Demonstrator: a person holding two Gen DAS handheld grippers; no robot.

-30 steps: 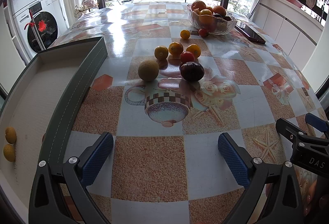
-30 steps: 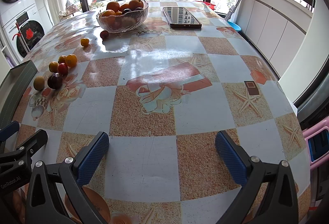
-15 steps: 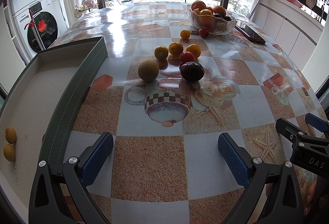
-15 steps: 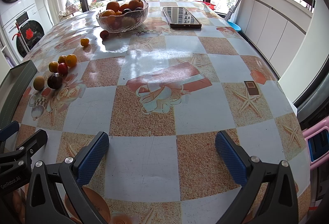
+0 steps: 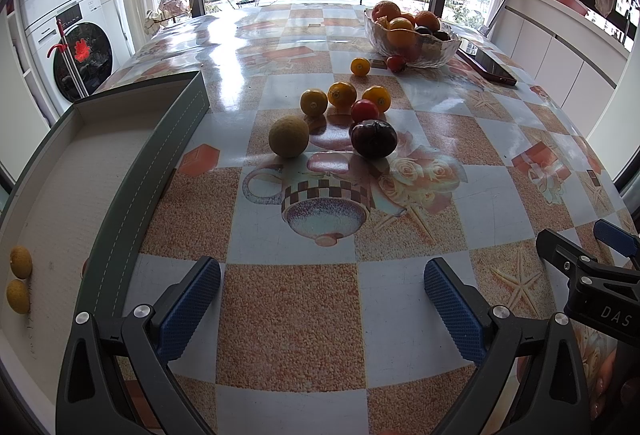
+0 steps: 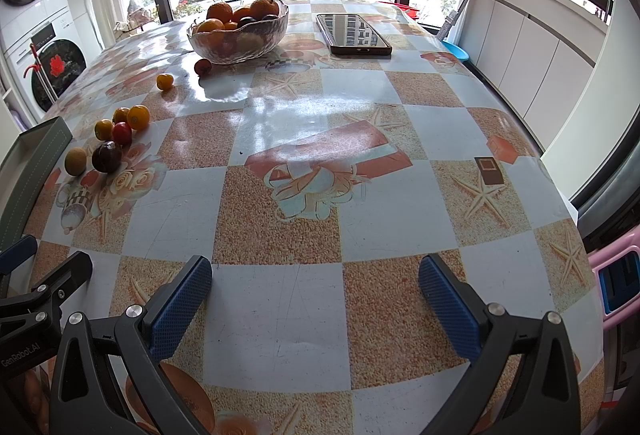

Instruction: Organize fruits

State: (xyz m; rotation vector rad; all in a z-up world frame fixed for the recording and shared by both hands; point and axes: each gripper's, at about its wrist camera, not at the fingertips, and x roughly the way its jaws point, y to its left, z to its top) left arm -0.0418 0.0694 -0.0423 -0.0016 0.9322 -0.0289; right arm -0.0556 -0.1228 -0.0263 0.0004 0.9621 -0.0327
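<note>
Loose fruit lies mid-table in the left wrist view: a tan round fruit [image 5: 289,136], a dark purple fruit [image 5: 374,139], a red tomato [image 5: 365,110] and three small oranges [image 5: 342,94]. A small orange [image 5: 360,66] and a red fruit [image 5: 396,62] lie by the glass fruit bowl [image 5: 412,35]. The green tray [image 5: 160,151] at left holds two yellow fruits [image 5: 19,277]. My left gripper [image 5: 322,297] is open and empty, well short of the fruit. My right gripper [image 6: 314,299] is open and empty over bare tablecloth; the fruit cluster [image 6: 107,156] lies far to its left.
A phone [image 6: 352,34] lies right of the glass bowl [image 6: 240,31]. White cabinets run along the right. A washing machine [image 5: 80,51] stands beyond the table's left edge. The right gripper shows at the right edge of the left wrist view [image 5: 588,275].
</note>
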